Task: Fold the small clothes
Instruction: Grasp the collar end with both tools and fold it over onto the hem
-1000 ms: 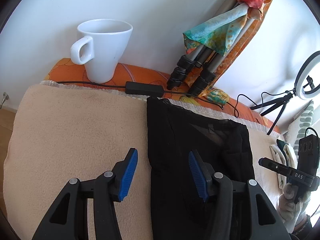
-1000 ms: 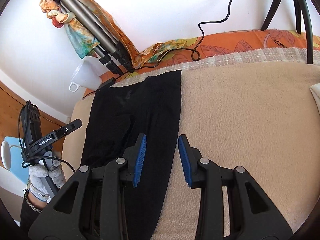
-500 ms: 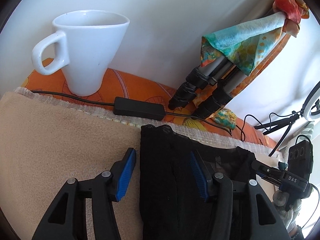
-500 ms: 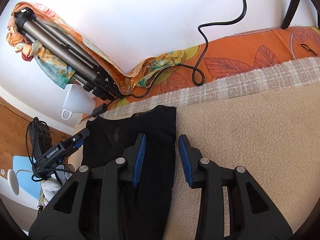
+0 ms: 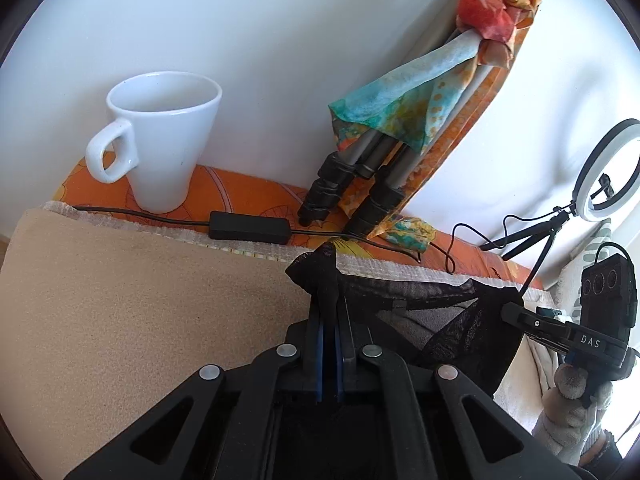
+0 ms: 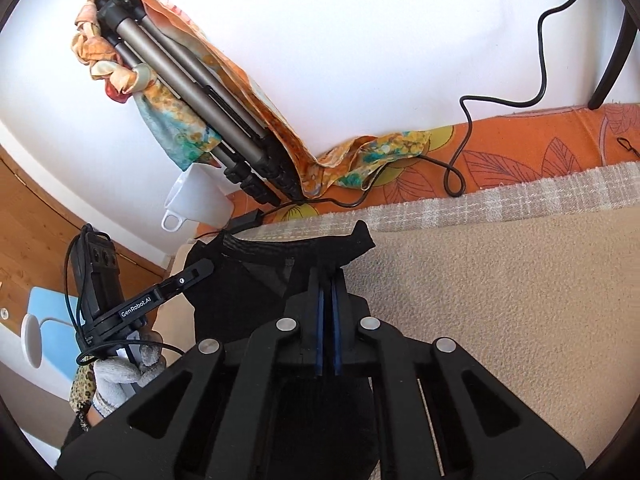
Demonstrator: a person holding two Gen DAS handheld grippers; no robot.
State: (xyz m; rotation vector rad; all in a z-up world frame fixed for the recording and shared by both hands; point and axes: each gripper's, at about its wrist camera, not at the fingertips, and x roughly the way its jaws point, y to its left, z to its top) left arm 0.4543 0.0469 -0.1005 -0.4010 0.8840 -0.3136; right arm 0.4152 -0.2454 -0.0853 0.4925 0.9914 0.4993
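**Both grippers clamped on far corners of black garment**

Left wrist view: the black garment was thin and partly sheer, with a darker band running along its far edge. It lay over the beige blanket, toward the far side near the checked border strip, and its far edge hung lifted and stretched between the two tools. Its far left corner stuck up in a bunched peak beyond the fingertips of the left gripper.

Left gripper: the jaws had just closed; blue pads pressed together on the garment's left corner. The tool pointed down toward the blanket's far edge. White mug and folded tripod stood beyond, against the wall.

Right wrist view: the right gripper had likewise just closed, pads clamped on the garment's far right corner, a black tip poking out past them. It angled downward as well.

Gloved hands held each tool by its handle: the left hand was seen at that view's near left, the right hand at the left wrist view's near right.
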